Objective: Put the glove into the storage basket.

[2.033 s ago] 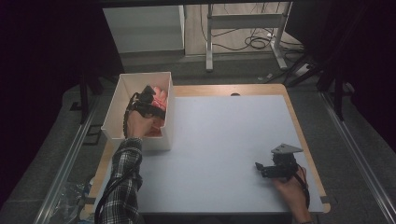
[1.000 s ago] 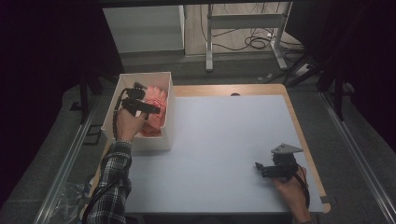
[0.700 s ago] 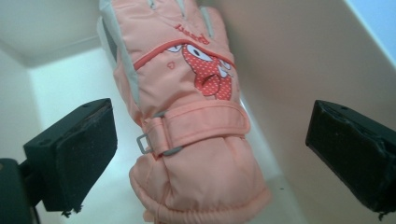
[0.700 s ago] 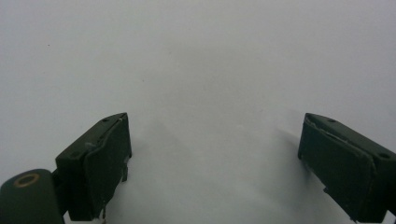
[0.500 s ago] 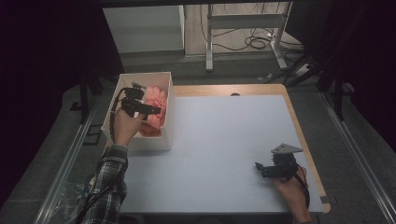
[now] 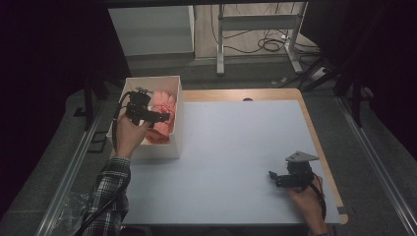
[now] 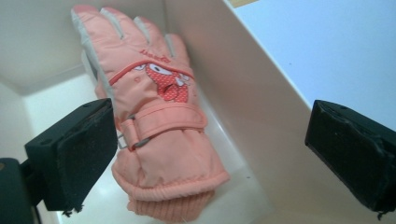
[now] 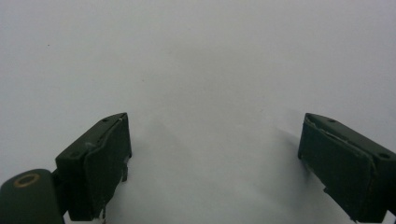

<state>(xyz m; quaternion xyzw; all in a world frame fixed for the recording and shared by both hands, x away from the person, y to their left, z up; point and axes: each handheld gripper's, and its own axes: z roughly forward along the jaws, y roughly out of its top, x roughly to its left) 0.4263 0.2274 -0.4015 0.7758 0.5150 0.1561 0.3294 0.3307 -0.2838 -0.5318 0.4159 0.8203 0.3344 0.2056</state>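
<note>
Pink puffy glove (image 7: 156,126) lies in the white box (image 6: 173,123). It looks soft, light and squashy. Left hand-held gripper (image 7: 210,154) hangs wide above it; the strap or knit cuff looks easiest to pinch.

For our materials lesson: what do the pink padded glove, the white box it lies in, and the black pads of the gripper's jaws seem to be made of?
Pink padded glove: smooth, faintly shiny woven shell, probably synthetic, puffed by padding; ribbed knit cuff.
White box: stiff, thin, flat walls with a matte finish, likely plastic or coated board; hard to tell which.
Black pads: dull, slightly rough, with frayed edges, so probably foam or soft rubber.
</note>
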